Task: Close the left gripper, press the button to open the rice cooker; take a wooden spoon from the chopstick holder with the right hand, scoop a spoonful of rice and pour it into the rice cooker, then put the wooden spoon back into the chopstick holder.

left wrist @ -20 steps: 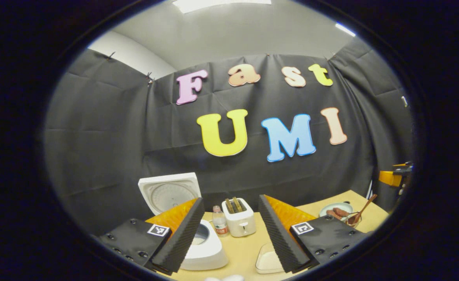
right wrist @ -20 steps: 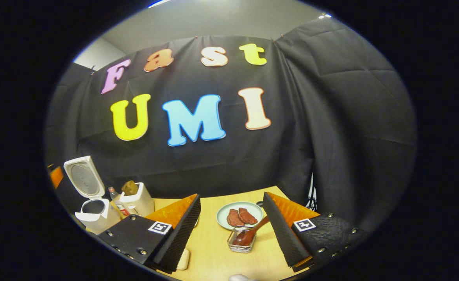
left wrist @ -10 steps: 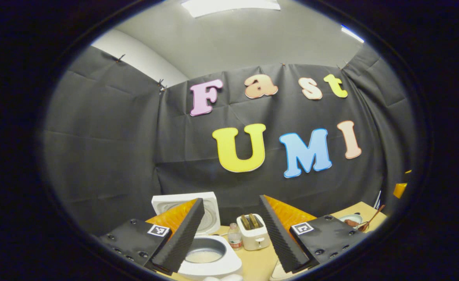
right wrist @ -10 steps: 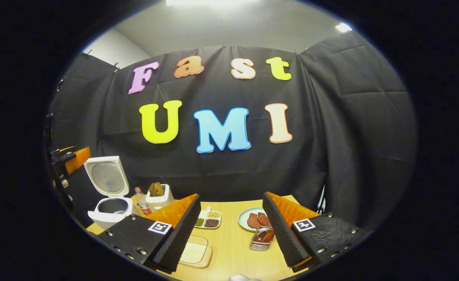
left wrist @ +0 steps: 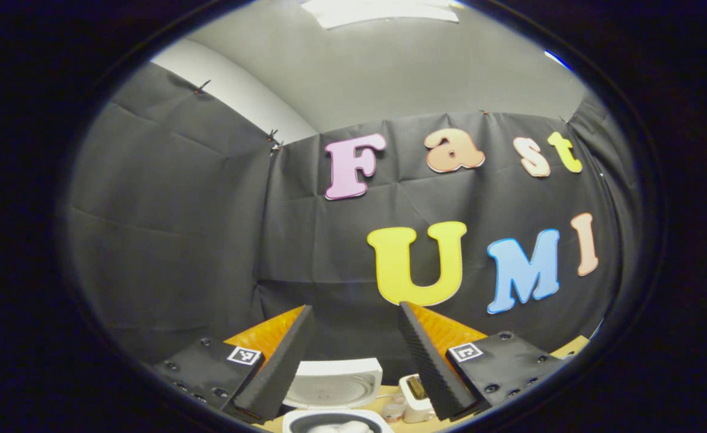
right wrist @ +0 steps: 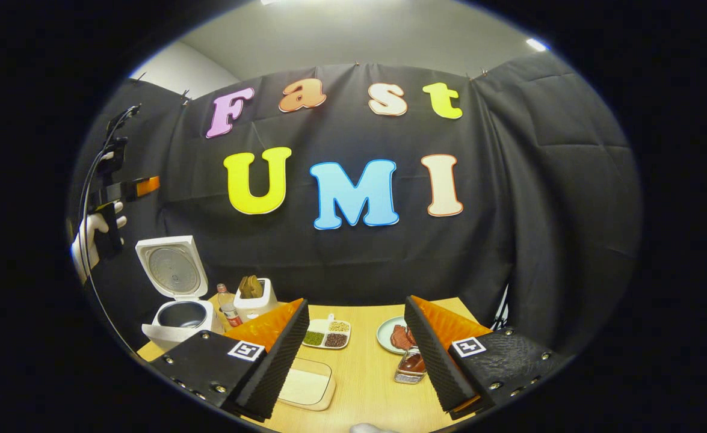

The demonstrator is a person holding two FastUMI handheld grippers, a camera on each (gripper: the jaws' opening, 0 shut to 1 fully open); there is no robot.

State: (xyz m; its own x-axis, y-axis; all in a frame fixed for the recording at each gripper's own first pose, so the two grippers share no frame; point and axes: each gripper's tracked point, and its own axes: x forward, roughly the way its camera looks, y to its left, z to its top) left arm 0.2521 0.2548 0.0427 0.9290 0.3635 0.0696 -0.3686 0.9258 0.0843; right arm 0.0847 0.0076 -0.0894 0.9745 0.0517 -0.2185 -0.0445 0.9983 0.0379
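1. The left gripper [left wrist: 350, 367] hangs high above the white rice cooker [left wrist: 335, 394], lid up, its fingers apart and empty.
2. The right gripper [right wrist: 353, 367] hovers over the pale wooden tabletop [right wrist: 365, 385], fingers apart.
3. The dark wooden spoon [right wrist: 412, 362] rests in the wire chopstick holder [right wrist: 407, 374].

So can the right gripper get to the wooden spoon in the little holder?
Probably yes: the right gripper is open, and the spoon sits in its holder just ahead by one finger, nothing between.

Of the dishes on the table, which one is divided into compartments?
The small white tray behind the rice container; it holds separate grains, while the round plate is undivided.
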